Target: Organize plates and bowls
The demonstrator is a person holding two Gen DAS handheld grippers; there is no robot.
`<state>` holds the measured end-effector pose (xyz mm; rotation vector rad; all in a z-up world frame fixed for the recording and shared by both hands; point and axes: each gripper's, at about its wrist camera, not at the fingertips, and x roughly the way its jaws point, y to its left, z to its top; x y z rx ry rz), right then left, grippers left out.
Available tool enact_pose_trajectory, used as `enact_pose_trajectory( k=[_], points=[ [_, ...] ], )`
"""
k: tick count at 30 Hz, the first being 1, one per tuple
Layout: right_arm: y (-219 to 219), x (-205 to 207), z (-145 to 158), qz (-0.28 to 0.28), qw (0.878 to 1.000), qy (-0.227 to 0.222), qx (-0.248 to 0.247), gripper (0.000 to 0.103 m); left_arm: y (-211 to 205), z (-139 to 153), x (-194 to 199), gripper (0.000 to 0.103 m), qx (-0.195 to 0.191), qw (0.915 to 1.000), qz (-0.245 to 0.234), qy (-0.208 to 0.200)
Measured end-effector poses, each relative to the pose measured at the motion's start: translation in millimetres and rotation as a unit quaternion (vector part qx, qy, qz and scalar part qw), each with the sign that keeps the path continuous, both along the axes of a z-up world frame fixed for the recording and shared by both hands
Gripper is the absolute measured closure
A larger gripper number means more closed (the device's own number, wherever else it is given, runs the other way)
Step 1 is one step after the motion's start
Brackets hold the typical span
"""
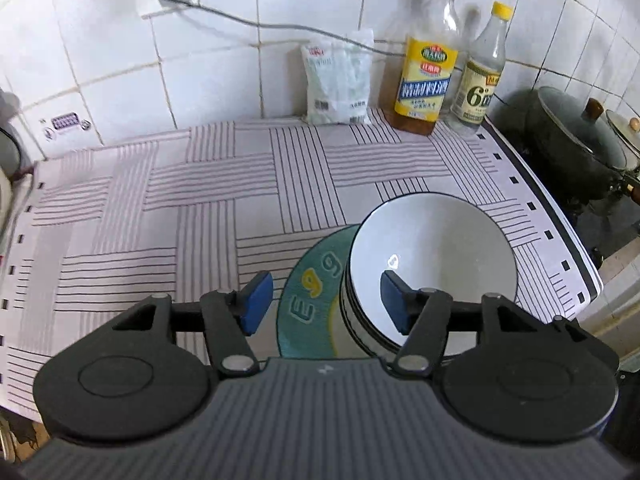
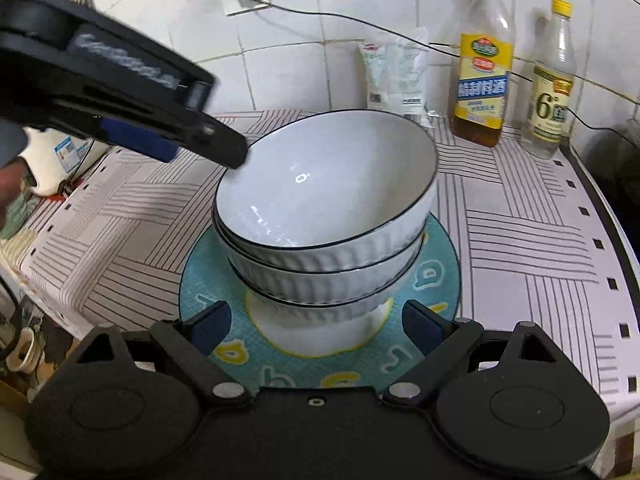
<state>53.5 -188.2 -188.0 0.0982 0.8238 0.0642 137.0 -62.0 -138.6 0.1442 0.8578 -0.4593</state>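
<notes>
A stack of three white ribbed bowls with black rims [image 2: 332, 216] stands on a teal plate [image 2: 224, 276] with yellow and white letters, on the striped cloth. The stack also shows in the left wrist view [image 1: 436, 248], with the plate [image 1: 316, 292] under it. My left gripper [image 1: 326, 300] is open, straddling the top bowl's left rim, one blue pad over the inside. It shows in the right wrist view [image 2: 176, 148] at that rim. My right gripper [image 2: 316, 330] is open and empty, low in front of the stack's base.
Two bottles [image 1: 428, 64] [image 1: 480, 76] and a white packet [image 1: 340, 76] stand at the tiled back wall. A dark lidded pot [image 1: 576, 140] sits on the stove to the right. A cable [image 2: 360, 20] runs along the wall. The cloth edge [image 2: 612, 240] drops off right.
</notes>
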Motion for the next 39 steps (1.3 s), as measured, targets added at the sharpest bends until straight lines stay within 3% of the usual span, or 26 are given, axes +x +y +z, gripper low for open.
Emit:
enact_pose_trajectory(
  k=[6, 11, 15, 19, 25, 34, 39],
  points=[
    [1, -15, 16, -0.018, 1.0, -0.005, -0.018, 0.009, 14, 24, -20, 0.028, -0.011, 0.9997, 0.02, -0.01],
    [-2, -31, 41, -0.043, 0.998, -0.011, -0.033, 0.009, 28, 43, -40, 0.008, 0.001, 0.9978, 0.063, -0.02],
    [-9, -43, 68, -0.067, 0.997, -0.013, -0.025, 0.008, 37, 56, -54, 0.007, 0.023, 0.9947, 0.097, -0.025],
    [-12, -50, 93, -0.093, 0.995, 0.004, -0.037, 0.007, 43, 67, -70, 0.007, 0.055, 0.9926, 0.1, -0.043],
    [-14, -61, 125, -0.118, 0.992, 0.019, -0.045, 0.005, 48, 83, -91, 0.007, 0.067, 0.9918, 0.1, -0.044],
    [-20, -85, 143, -0.131, 0.991, 0.032, -0.018, 0.005, 49, 91, -117, 0.007, 0.068, 0.9933, 0.09, -0.026],
    [-7, -97, 149, -0.119, 0.992, 0.026, -0.039, 0.005, 53, 89, -128, 0.007, 0.068, 0.9934, 0.091, -0.017]
  ],
)
